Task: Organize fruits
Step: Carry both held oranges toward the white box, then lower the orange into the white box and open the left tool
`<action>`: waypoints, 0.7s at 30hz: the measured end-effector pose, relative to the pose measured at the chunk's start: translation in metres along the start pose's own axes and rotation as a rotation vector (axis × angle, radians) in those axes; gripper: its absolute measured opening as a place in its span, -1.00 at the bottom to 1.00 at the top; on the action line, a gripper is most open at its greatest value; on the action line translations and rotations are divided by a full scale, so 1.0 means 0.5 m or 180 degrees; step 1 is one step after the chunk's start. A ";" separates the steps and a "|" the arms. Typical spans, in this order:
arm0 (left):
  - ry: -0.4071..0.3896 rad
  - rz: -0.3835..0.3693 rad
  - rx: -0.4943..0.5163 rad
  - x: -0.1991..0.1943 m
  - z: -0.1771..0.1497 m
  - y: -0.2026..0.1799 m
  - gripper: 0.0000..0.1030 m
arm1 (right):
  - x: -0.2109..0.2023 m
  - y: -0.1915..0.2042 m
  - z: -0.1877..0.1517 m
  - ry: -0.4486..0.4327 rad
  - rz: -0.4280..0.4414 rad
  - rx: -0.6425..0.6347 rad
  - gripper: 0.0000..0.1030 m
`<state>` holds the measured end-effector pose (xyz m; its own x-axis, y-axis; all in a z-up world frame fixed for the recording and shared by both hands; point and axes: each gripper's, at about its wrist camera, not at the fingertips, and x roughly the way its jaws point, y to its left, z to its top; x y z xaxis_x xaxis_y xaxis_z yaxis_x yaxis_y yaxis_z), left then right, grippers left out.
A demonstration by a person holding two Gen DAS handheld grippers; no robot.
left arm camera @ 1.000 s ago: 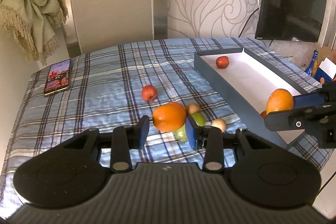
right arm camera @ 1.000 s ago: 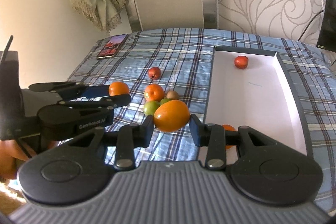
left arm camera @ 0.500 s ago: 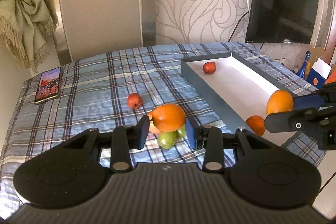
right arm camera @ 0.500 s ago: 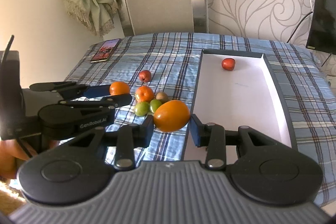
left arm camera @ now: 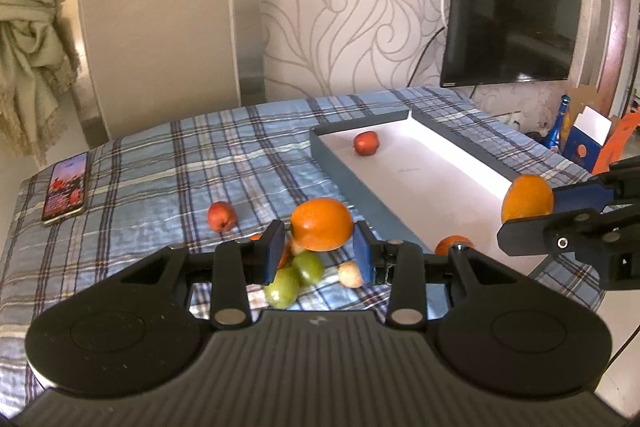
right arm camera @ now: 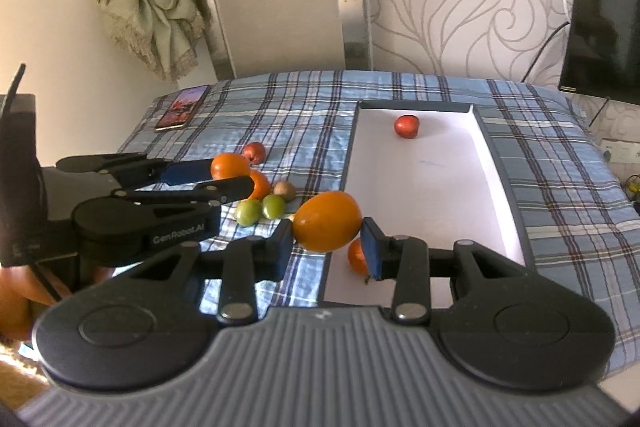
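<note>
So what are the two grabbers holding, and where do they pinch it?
Each holds an orange by its sides: the left gripper pinches one orange, the right gripper another orange.

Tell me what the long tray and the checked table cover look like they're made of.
Tray: probably cardboard or thin board, since it has straight thin walls with sharp folded-looking corners, matte grey outside and flat white inside; plastic can't be ruled out.
Table cover: woven cloth, matte, blue plaid with fine puckered ridges, draping softly over the edges.
</note>
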<state>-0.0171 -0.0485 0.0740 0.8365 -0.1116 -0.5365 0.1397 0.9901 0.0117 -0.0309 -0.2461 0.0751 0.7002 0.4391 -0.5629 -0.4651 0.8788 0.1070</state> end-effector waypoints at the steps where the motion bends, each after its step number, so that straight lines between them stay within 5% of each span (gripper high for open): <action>1: -0.0004 -0.0020 0.0013 0.002 0.002 -0.004 -0.17 | -0.002 -0.002 -0.001 -0.0006 -0.0015 0.0012 -0.23; 21: -0.0060 -0.0480 0.0236 0.056 0.047 -0.097 -0.17 | -0.048 -0.069 -0.019 -0.0084 -0.0415 0.0265 -0.23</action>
<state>0.0121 -0.1018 0.0782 0.8127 -0.2608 -0.5211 0.3025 0.9531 -0.0053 -0.0368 -0.2885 0.0770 0.7662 0.3242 -0.5548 -0.3236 0.9406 0.1027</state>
